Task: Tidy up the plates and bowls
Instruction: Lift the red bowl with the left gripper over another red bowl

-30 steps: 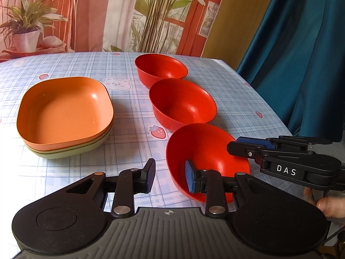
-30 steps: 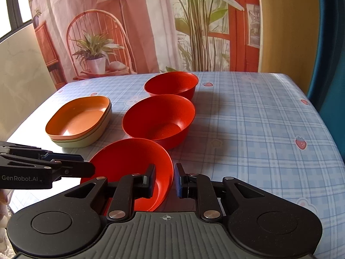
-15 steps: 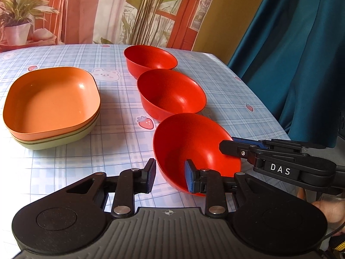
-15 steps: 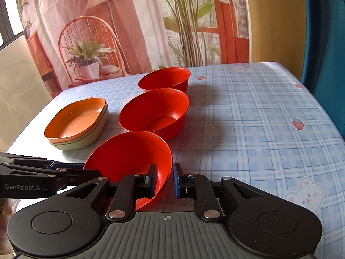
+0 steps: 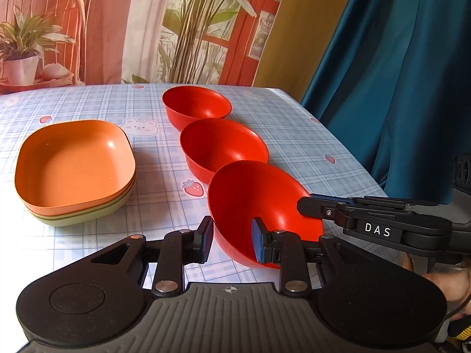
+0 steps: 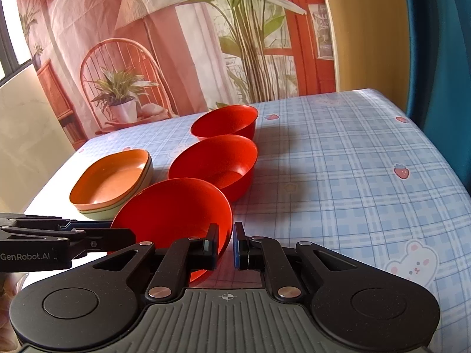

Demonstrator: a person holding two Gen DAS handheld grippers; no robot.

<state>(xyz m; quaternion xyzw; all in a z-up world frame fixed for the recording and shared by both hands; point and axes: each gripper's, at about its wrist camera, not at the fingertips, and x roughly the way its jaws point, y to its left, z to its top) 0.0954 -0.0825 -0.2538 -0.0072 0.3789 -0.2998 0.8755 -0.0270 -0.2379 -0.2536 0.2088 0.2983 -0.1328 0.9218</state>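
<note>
Three red bowls stand in a row. The nearest red bowl (image 5: 259,203) (image 6: 173,206) is lifted and tilted, held at both sides. My left gripper (image 5: 232,241) straddles its left rim, one finger inside and one outside, with a gap left. My right gripper (image 6: 226,245) is shut on its right rim; it shows in the left wrist view (image 5: 312,206). The middle red bowl (image 5: 223,147) (image 6: 215,161) and the far red bowl (image 5: 195,106) (image 6: 225,120) sit on the table. An orange plate (image 5: 73,161) (image 6: 110,176) is stacked on a green plate (image 5: 85,214).
The table (image 6: 338,161) has a blue checked cloth with strawberry and bear prints. Its right edge (image 5: 347,150) runs beside a teal curtain (image 5: 397,73). A printed backdrop (image 6: 176,44) hangs behind the far edge.
The nearest red bowl has been lifted off the table and tilted, and both grippers have risen with it and moved toward the middle bowl.
</note>
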